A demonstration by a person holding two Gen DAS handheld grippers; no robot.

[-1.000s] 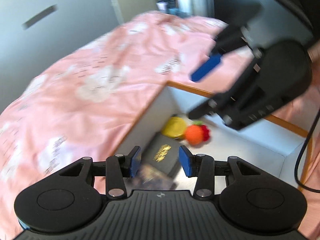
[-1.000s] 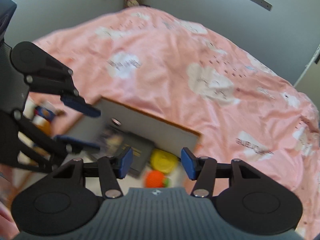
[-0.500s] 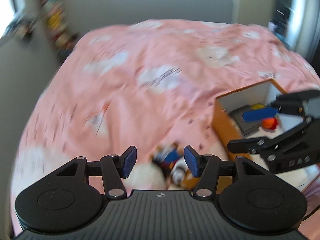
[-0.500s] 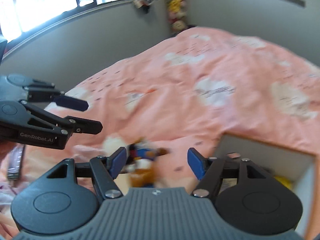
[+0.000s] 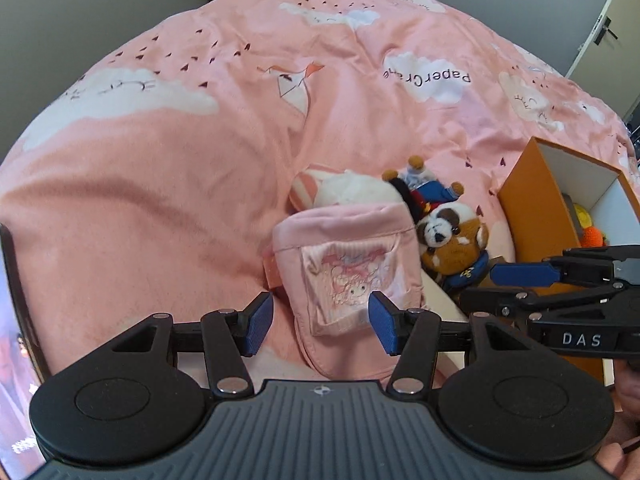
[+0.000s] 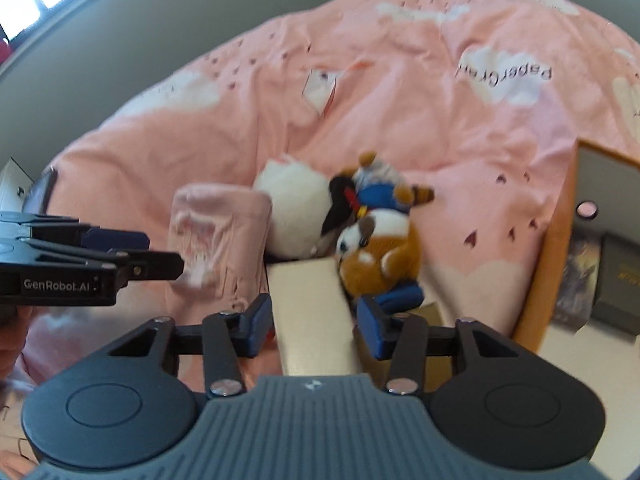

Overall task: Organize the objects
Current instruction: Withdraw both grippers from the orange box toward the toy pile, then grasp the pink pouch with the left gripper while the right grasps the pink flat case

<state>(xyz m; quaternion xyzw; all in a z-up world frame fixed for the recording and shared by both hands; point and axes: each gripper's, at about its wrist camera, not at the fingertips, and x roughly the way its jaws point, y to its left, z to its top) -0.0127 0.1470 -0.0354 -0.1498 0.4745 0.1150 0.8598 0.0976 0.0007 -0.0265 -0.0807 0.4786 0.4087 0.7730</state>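
We have swung both tools away from the orange box [image 5: 532, 216], now at three o'clock, to the heap on the bed [image 5: 160, 160]. Our left hand-held gripper [image 5: 318, 326], jaws spread, straddles the pink pouch [image 5: 352, 256]; the right hand-held gripper [image 6: 310, 324], also spread, frames the beige box [image 6: 312, 312] beside the plush toys [image 6: 376, 248]. Next pickups look imminent.

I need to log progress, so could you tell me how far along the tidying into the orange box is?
Done: the orange box already holds a yellow item, an orange toy and dark books.
In hand: nothing; the left gripper is open before the pink pouch, and the right gripper is open around the beige box.
Left: the pouch, beige box, white plush and brown plush lie on the bed.
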